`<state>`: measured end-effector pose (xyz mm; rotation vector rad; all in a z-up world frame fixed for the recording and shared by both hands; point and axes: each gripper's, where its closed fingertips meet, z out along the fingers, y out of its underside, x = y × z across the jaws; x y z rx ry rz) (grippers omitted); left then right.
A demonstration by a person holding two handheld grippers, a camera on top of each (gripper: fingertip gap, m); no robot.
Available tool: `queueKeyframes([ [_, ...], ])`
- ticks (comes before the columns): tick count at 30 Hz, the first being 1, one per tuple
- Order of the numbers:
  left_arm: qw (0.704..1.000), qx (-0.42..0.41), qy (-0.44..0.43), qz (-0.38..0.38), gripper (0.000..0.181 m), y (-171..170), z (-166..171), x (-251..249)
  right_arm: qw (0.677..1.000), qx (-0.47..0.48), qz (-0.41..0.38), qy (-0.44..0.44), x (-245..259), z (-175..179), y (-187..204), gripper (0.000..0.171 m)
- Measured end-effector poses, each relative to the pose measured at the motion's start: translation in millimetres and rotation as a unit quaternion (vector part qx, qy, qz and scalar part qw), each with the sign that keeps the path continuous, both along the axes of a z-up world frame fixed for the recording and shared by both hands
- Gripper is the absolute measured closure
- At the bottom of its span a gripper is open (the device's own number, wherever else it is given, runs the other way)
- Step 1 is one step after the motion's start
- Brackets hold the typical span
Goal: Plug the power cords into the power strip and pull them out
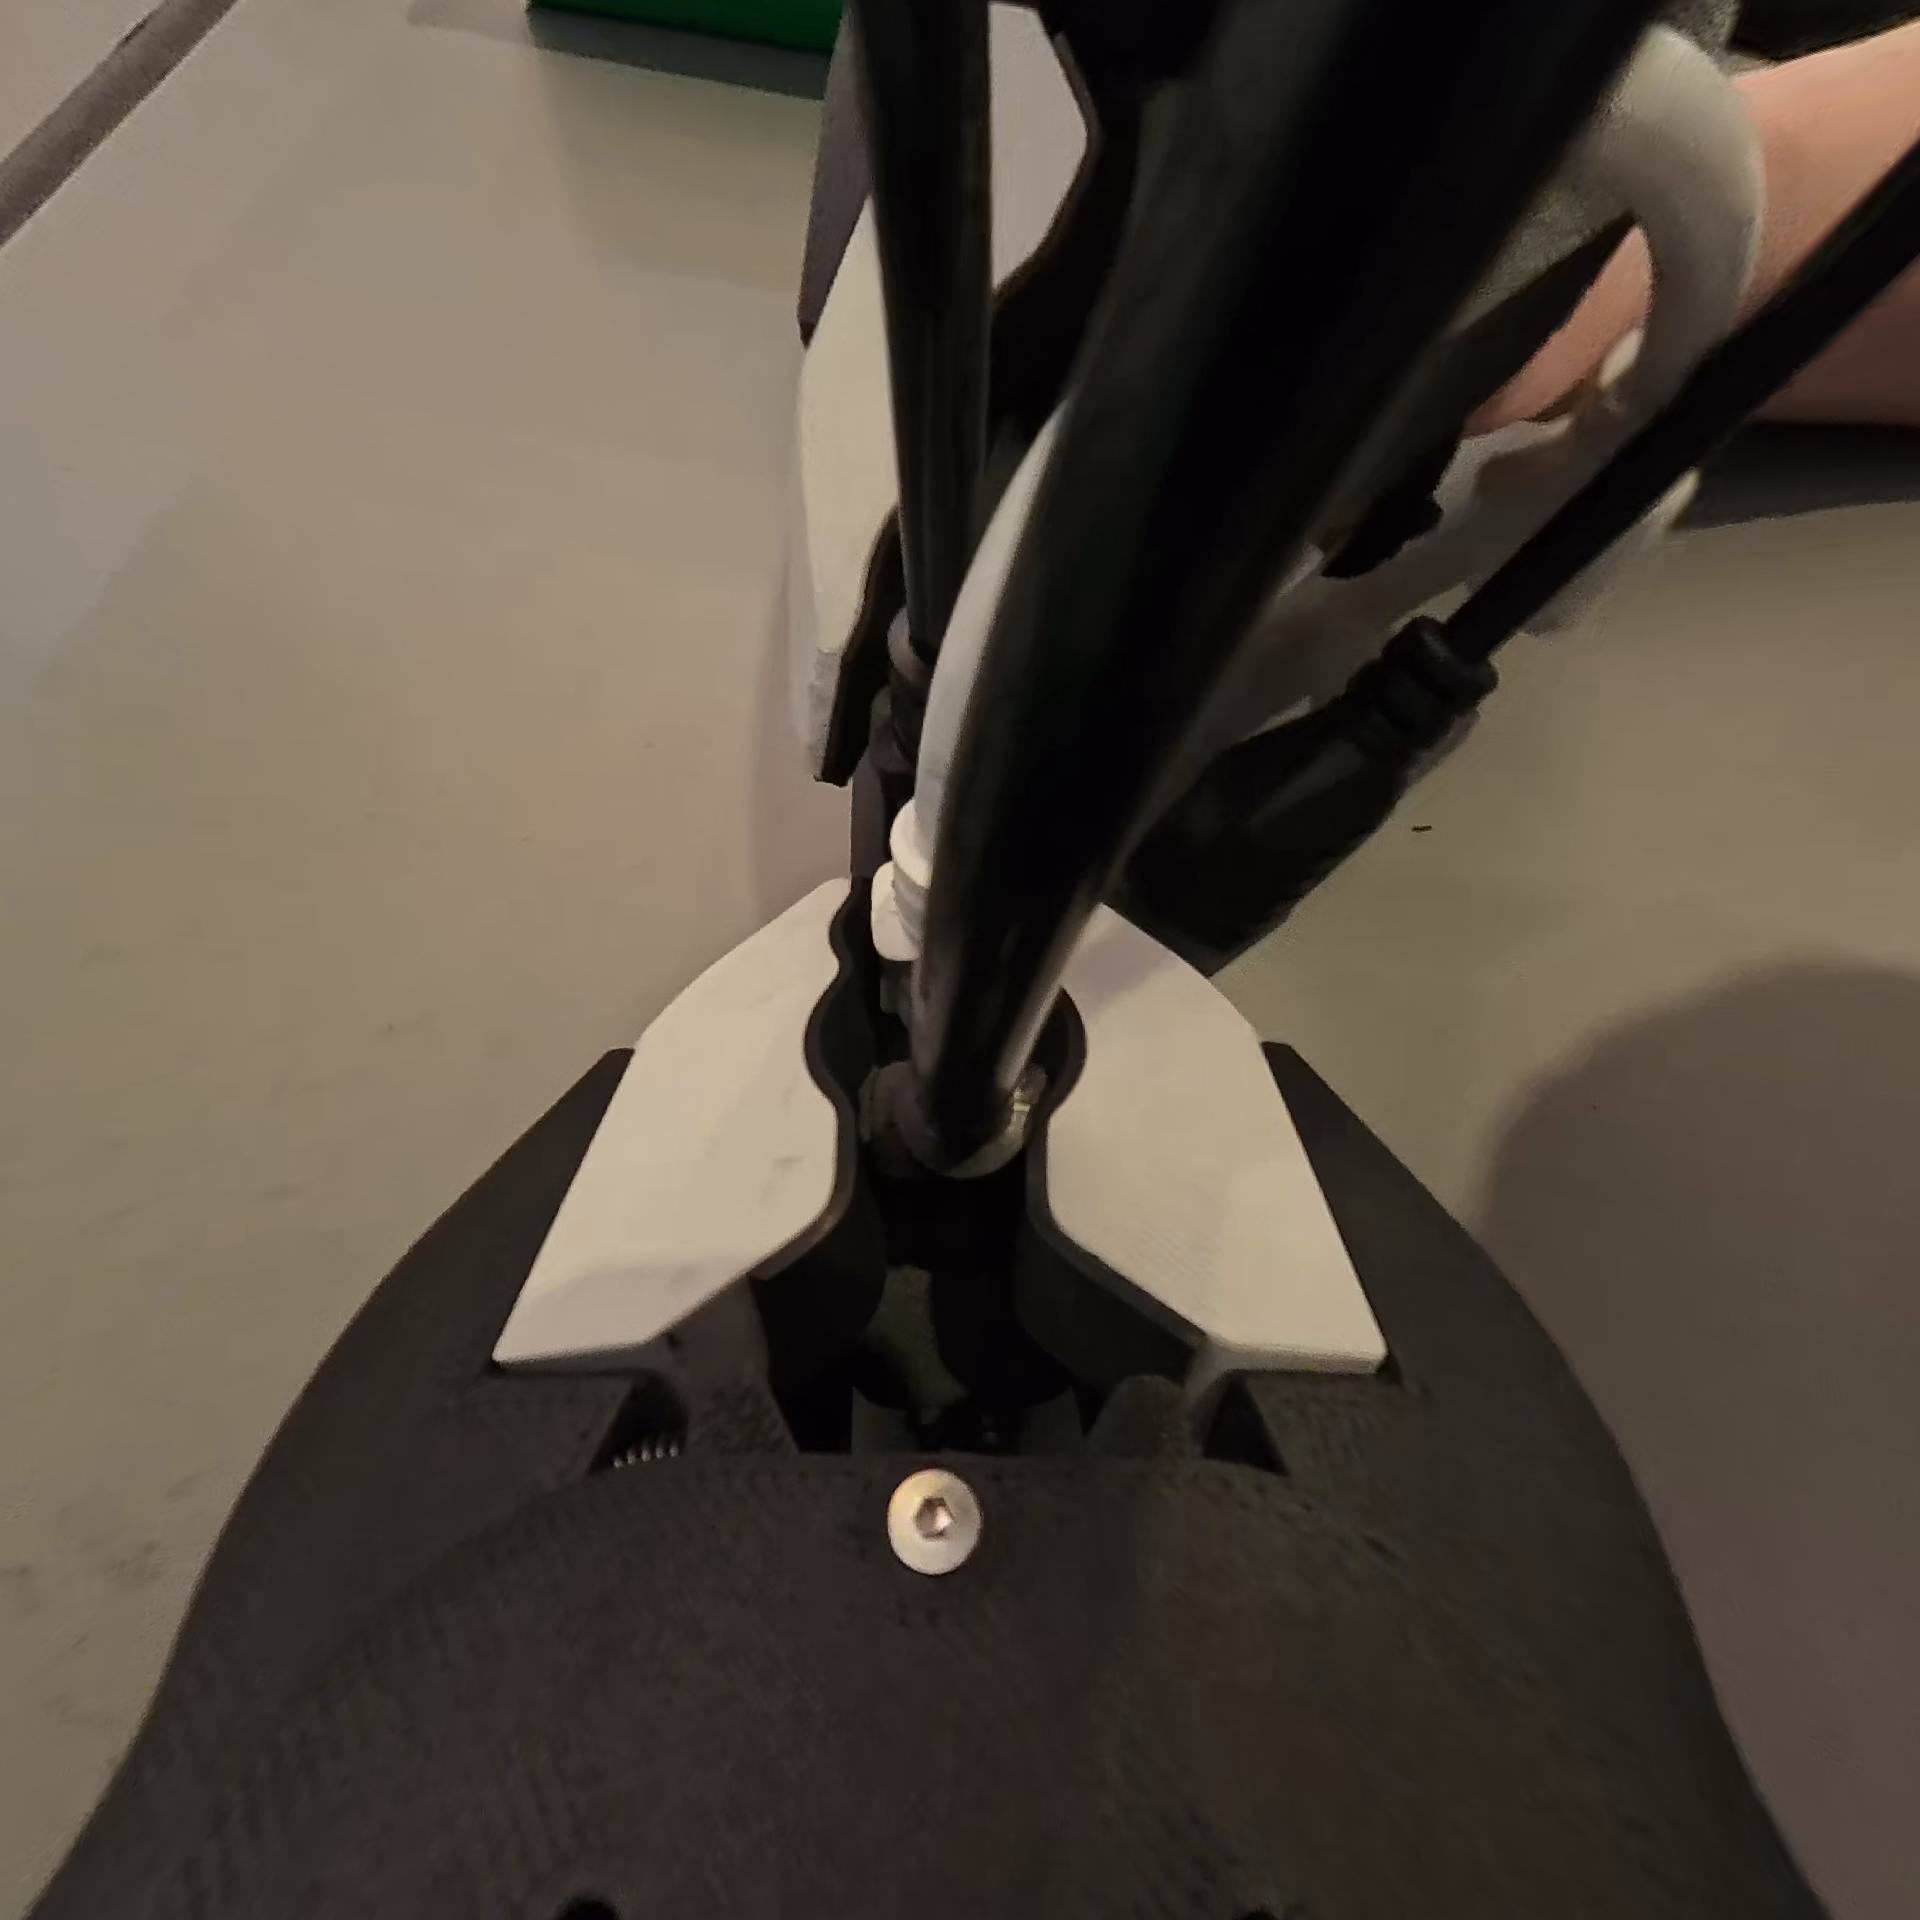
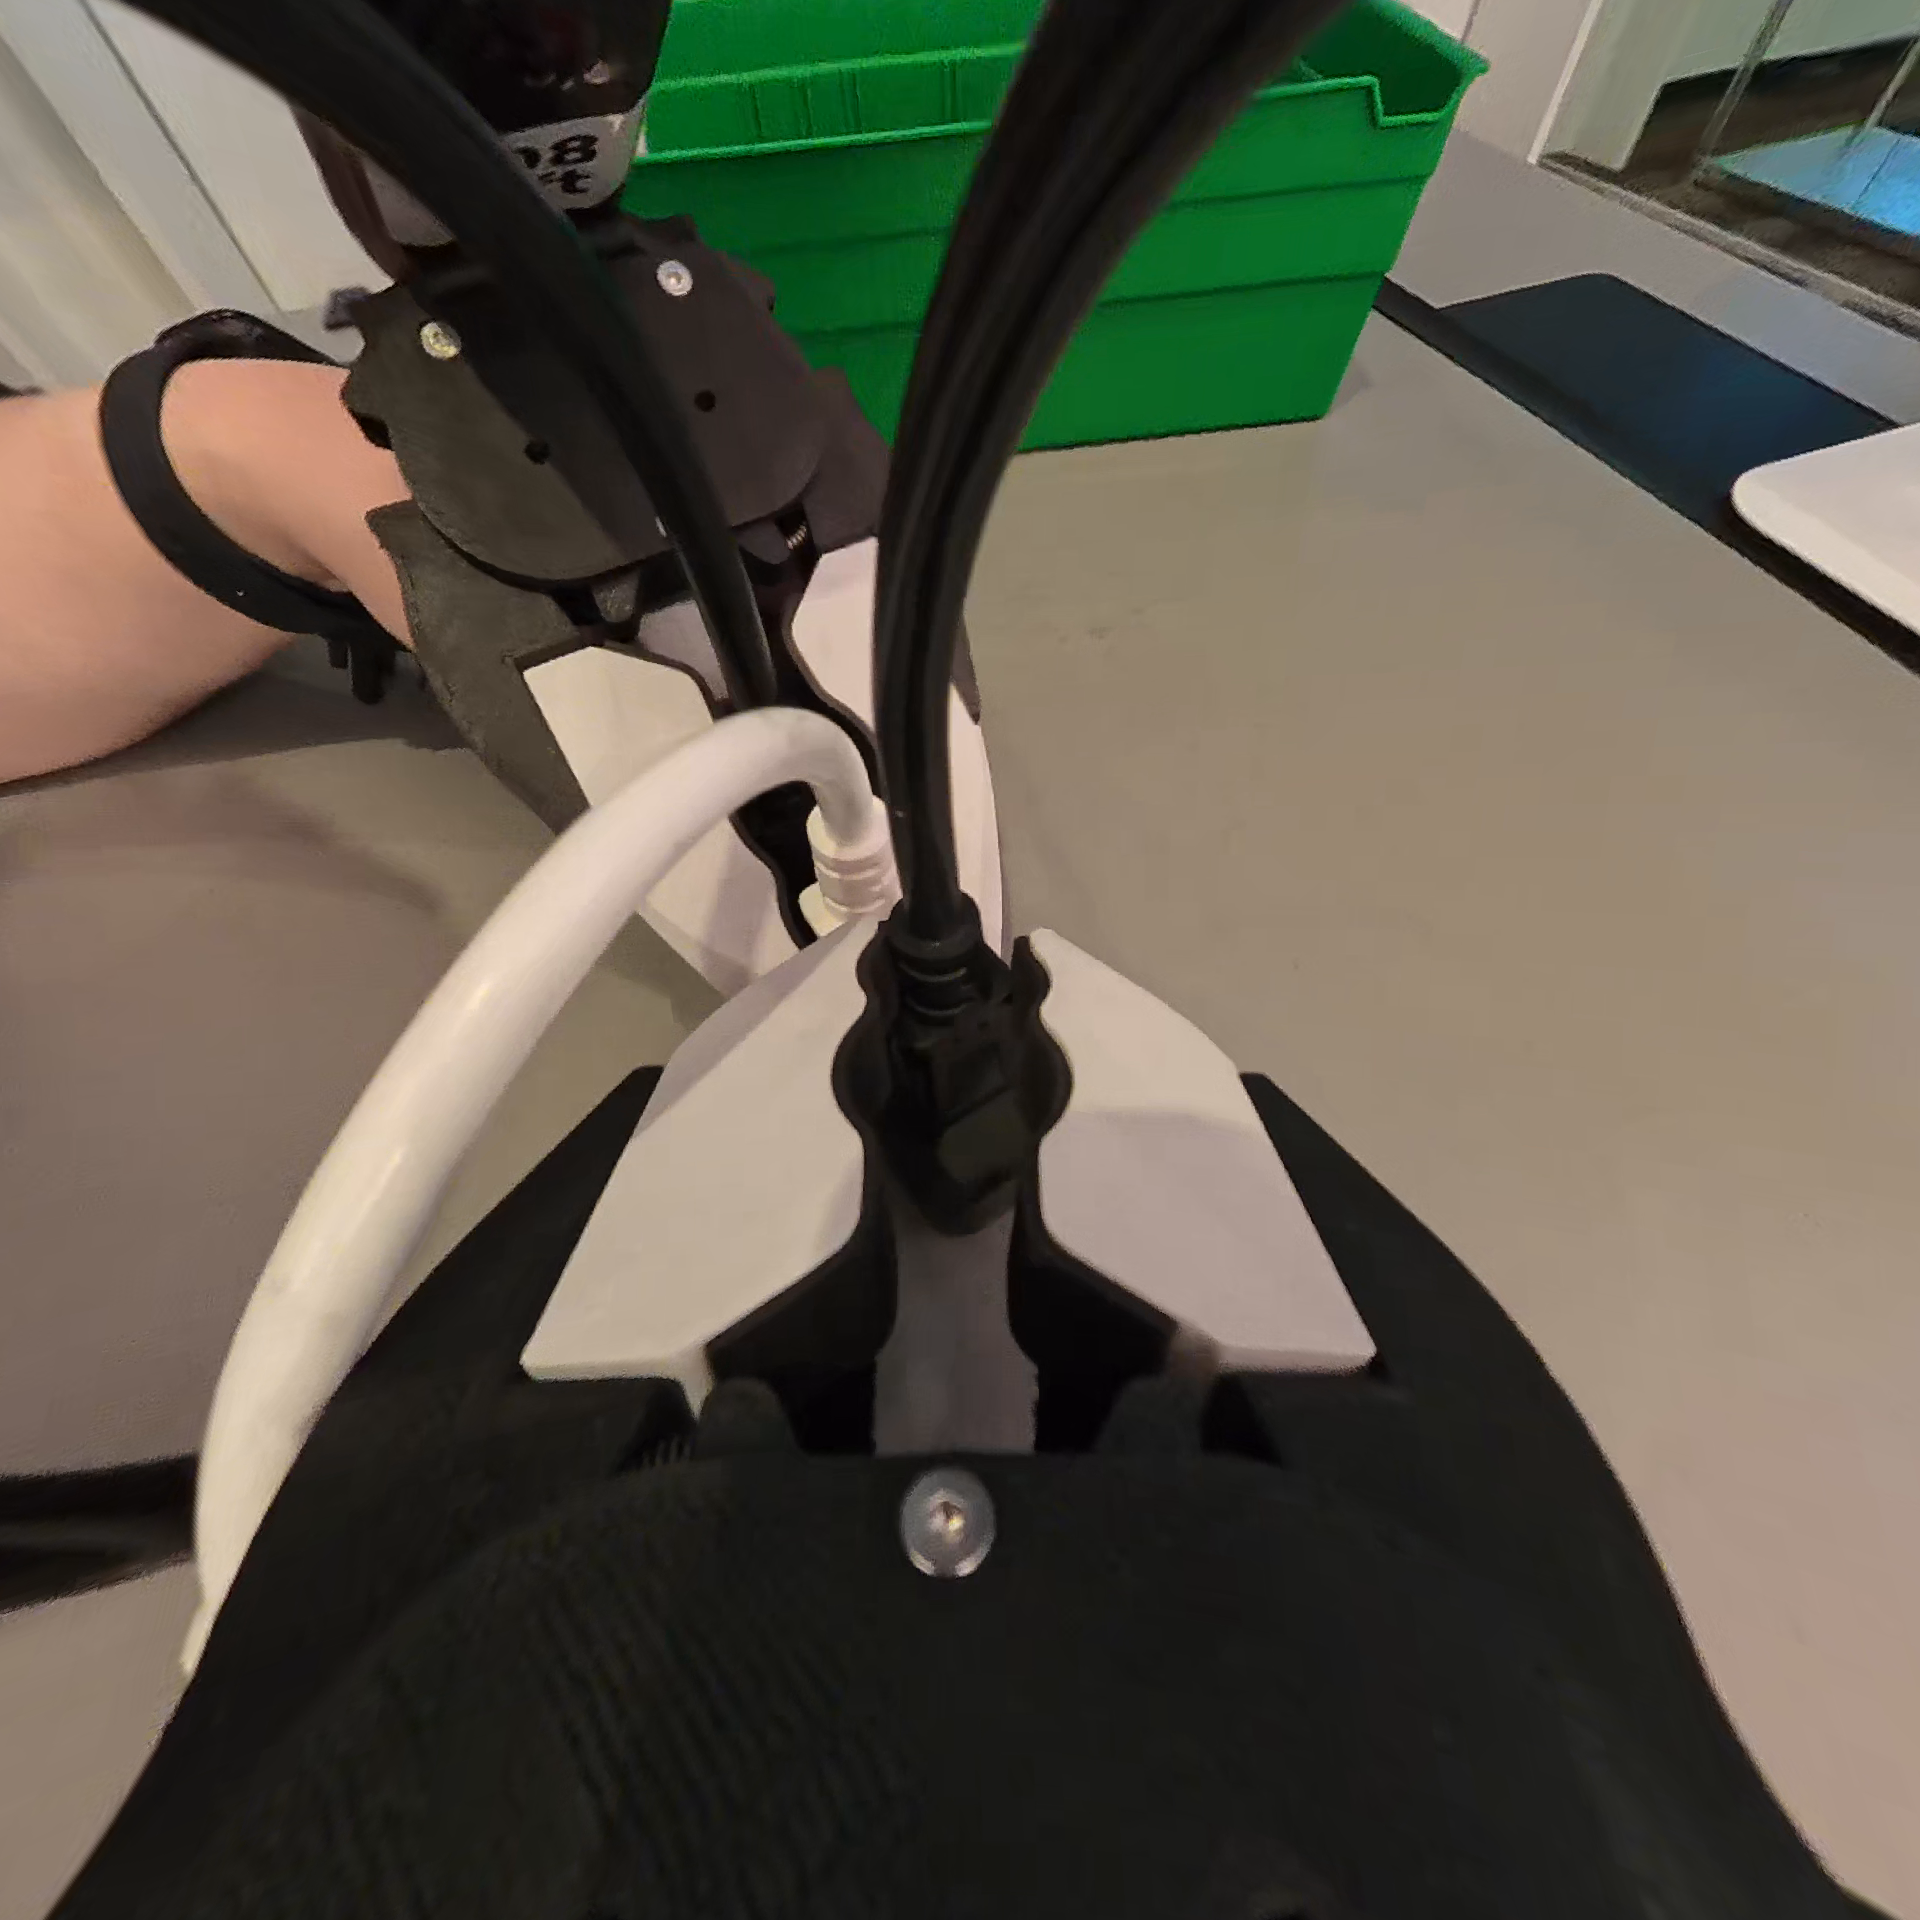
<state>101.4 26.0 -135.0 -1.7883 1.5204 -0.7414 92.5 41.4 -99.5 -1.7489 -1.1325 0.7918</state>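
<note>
Crowding cords (image 2: 914, 623) leave bare table (image 2: 1403, 831) rightward.

Looks like an office or lab-type workroom, indoor, artificial light. Smooth matte grey surface (image 2: 1403, 831) runs wide and bare, like a desk or workbench top, with a seam or edge strip along its far left side in the left wrist view. A bright green moulded plastic storage bin (image 2: 1091, 260) with ribbed walls sits at the back of it, the sort used for parts. A dark flat mat (image 2: 1662, 384) lies at the right, and the corner of a white flat slab (image 2: 1839, 520) just beside it. Behind, pale wall panels and possibly a glass partition (image 2: 1766, 135); too blurred to be sure.
</note>
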Motion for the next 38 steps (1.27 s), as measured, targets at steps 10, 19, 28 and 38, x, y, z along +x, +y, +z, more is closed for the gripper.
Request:
queueKeyframes([
  [10, 1.000, 0.004, 0.004, 0.007, 0.153, 1, 0, 0, 0.999, 0.043, 0.002, -0.001, -1, 7, 0, 0.158],
  [19, 1.000, 0.000, -0.005, 0.002, 0.154, -2, 1, 1, 0.997, 0.033, 0.053, 0.048, 7, 8, -10, 0.155],
  [28, 1.000, -0.002, -0.006, -0.001, 0.154, -2, 1, 1, 0.995, 0.035, 0.080, 0.047, 8, 5, -11, 0.150],
  [38, 1.000, -0.004, -0.007, -0.002, 0.154, -2, 1, 1, 0.994, 0.027, 0.098, 0.033, 12, -4, -12, 0.145],
])
